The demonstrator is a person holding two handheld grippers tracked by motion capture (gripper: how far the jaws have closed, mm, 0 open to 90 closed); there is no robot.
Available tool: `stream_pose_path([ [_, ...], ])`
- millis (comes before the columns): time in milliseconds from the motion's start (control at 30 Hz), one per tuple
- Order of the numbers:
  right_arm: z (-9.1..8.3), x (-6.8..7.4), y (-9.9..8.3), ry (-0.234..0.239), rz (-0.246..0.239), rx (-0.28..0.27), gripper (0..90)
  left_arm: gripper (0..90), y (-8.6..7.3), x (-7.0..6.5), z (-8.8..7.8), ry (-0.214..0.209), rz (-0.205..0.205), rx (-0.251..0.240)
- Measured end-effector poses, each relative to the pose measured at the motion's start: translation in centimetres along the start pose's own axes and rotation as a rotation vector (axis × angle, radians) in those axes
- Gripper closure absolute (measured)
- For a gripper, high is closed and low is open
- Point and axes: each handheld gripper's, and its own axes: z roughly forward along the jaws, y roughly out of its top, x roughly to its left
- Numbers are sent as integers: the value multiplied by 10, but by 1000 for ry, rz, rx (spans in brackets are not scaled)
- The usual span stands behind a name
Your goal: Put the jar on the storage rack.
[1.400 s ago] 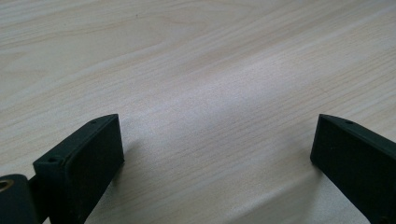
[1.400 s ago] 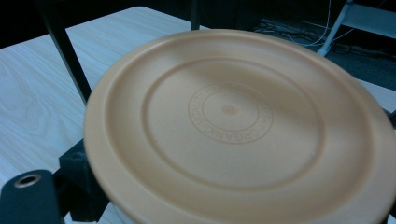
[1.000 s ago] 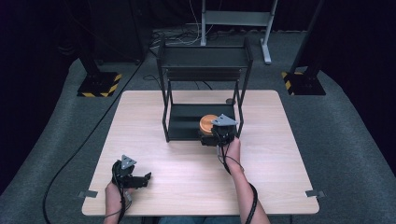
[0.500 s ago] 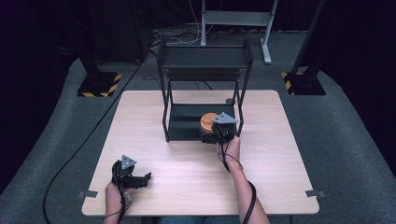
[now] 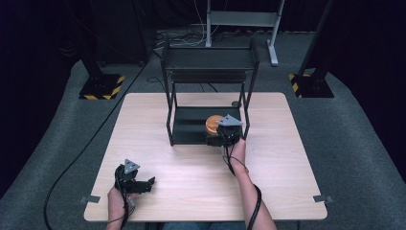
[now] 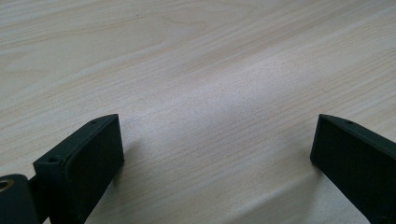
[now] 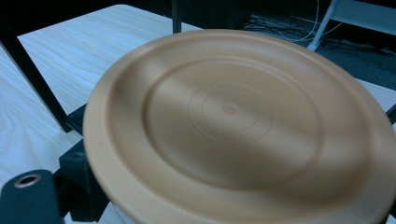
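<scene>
The black rack (image 5: 209, 96) is standing mid-table, its posts and upper shelf hemming in the orange plate (image 5: 214, 123); bare tabletop (image 5: 191, 172) is lying open all around it.

Each black claw (image 5: 229, 135) (image 5: 135, 182) carries a grey three-cornered plate on top. Black cables trail along both bare forearms. Blocky black jaws show small screw holes.
</scene>
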Motion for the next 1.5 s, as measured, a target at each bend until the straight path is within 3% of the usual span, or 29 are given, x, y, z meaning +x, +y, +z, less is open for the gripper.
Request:
stream_pose_path([
  [1500,25,1,10,-29,-18,1,90,23,0,0,0,-5,-2,2],
])
